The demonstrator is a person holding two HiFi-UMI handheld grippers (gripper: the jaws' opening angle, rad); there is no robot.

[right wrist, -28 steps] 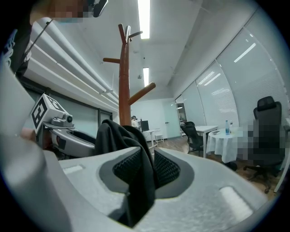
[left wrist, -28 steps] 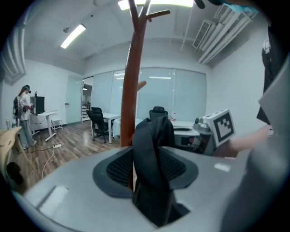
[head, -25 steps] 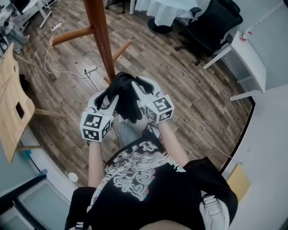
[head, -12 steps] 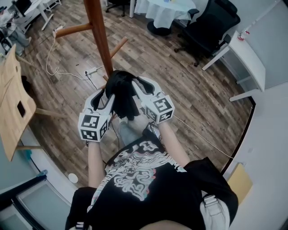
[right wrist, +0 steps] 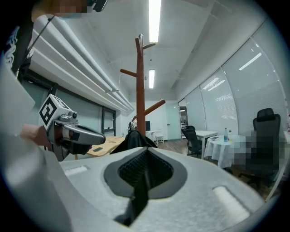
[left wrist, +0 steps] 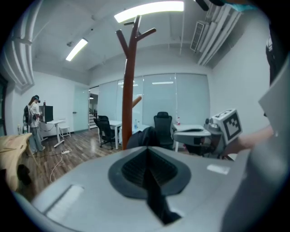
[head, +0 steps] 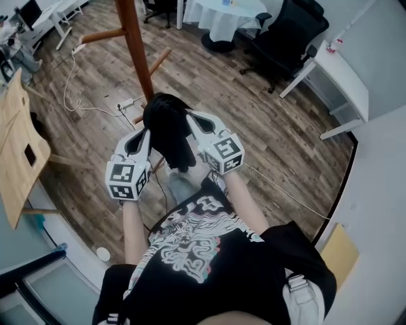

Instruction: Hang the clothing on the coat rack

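Note:
A black piece of clothing [head: 167,129] hangs bunched between my two grippers at chest height. My left gripper [head: 144,132] holds its left side; in the left gripper view the jaws [left wrist: 147,161] are closing tight, with a black fold pinched between the pads. On the right side my right gripper [head: 190,118] is shut on the cloth, and a black strip shows in its jaws [right wrist: 145,163]. The brown wooden coat rack [head: 132,44] stands just beyond the clothing. Its bare upper pegs [right wrist: 141,59] rise above the black bundle [right wrist: 133,138].
A white-draped round table [head: 223,18] and black office chairs [head: 290,35] stand behind the rack. A white desk [head: 346,82] is at the right, a wooden table [head: 16,149] at the left. Cables and a power strip [head: 124,101] lie on the floor. A person [left wrist: 32,122] stands far off.
Both grippers have carried the clothing upward and a little toward the rack. The left gripper's jaws, spread a second ago, have come together on the cloth.

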